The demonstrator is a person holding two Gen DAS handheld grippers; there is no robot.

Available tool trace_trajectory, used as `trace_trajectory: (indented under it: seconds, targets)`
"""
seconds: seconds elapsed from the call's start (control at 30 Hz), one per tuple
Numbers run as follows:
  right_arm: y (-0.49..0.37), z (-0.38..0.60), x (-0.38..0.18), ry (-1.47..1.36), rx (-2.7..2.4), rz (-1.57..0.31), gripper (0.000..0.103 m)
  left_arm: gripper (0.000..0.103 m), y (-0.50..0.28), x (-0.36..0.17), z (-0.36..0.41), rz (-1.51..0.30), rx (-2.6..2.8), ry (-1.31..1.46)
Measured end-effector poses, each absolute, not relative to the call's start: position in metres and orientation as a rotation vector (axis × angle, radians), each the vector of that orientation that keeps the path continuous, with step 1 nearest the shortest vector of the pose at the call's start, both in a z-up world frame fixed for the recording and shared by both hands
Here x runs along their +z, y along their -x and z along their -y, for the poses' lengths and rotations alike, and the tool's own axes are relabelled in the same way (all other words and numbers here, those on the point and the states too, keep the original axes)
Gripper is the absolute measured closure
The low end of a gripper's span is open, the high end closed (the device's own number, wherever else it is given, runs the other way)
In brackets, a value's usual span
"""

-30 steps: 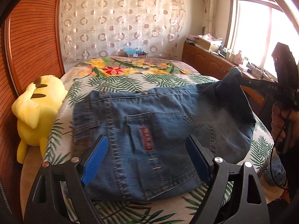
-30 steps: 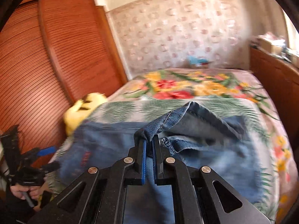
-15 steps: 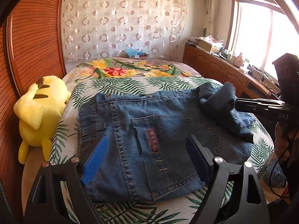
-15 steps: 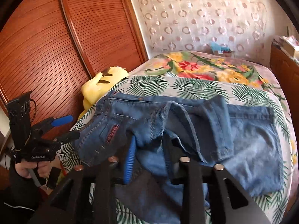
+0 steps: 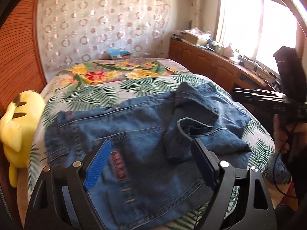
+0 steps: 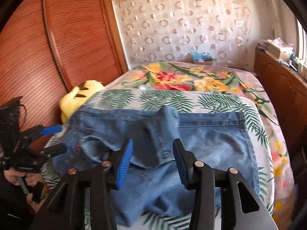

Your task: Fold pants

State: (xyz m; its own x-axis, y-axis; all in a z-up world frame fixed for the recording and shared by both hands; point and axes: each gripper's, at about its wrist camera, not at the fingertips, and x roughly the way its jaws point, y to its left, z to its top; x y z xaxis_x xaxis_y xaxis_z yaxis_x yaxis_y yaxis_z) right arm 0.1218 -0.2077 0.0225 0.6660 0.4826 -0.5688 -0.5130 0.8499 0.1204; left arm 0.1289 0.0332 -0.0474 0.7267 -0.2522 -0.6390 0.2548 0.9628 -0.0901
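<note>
Blue denim pants (image 5: 138, 134) lie folded on the bed, waistband toward the left, back pocket with a red label up. A loose leg end (image 5: 193, 115) lies crumpled on top at the right. My left gripper (image 5: 151, 163) is open and empty above the pants' near edge. In the right wrist view the pants (image 6: 211, 143) spread across the bed and my right gripper (image 6: 152, 161) is open and empty just above the dropped leg fold (image 6: 163, 126). The left gripper also shows in the right wrist view (image 6: 51, 140), and the right gripper's body shows in the left wrist view (image 5: 268, 99).
The bed has a palm-leaf cover (image 5: 92, 95) and a floral blanket (image 5: 115, 72) behind. A yellow plush toy (image 5: 17, 122) lies at the bed's left edge against a wooden sliding door (image 6: 57, 48). A wooden cabinet (image 5: 211, 65) with clutter runs under the window on the right.
My right gripper carried the leg end over the pants, opened and let it drop; it now sits back from the crumpled fold. The left gripper stayed open and shifted slightly.
</note>
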Motion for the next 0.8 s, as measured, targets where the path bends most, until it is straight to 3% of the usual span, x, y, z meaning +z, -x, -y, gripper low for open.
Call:
trace_trajectory:
  seconds: [0.47,0.53,0.57,0.6,0.7,0.8]
  targets:
    - [-0.176,0.174,-0.018,0.023,0.592,-0.829,0.056,0.036,-0.17,-0.07,0.002,-0.805,-0.377,-0.024]
    - [-0.174,0.174,-0.017,0.02,0.598,-0.826,0.056,0.047,-0.17,-0.071,0.002,-0.806,-0.384,-0.019]
    - [-0.173,0.172,-0.017,0.024,0.599,-0.824,0.061,0.056,-0.17,-0.071,0.002,-0.808,-0.386,-0.016]
    - [-0.172,0.171,-0.017,0.029,0.602,-0.821,0.08,0.07,-0.171,-0.072,0.001,-0.808,-0.387,-0.012]
    - [-0.181,0.167,-0.022,0.051,0.631,-0.818,0.094,0.091,-0.168,-0.072,0.004,-0.806,-0.389,-0.022]
    - [-0.178,0.164,-0.016,0.07,0.65,-0.785,0.097,0.095,-0.157,-0.063,0.004,-0.778,-0.401,-0.031]
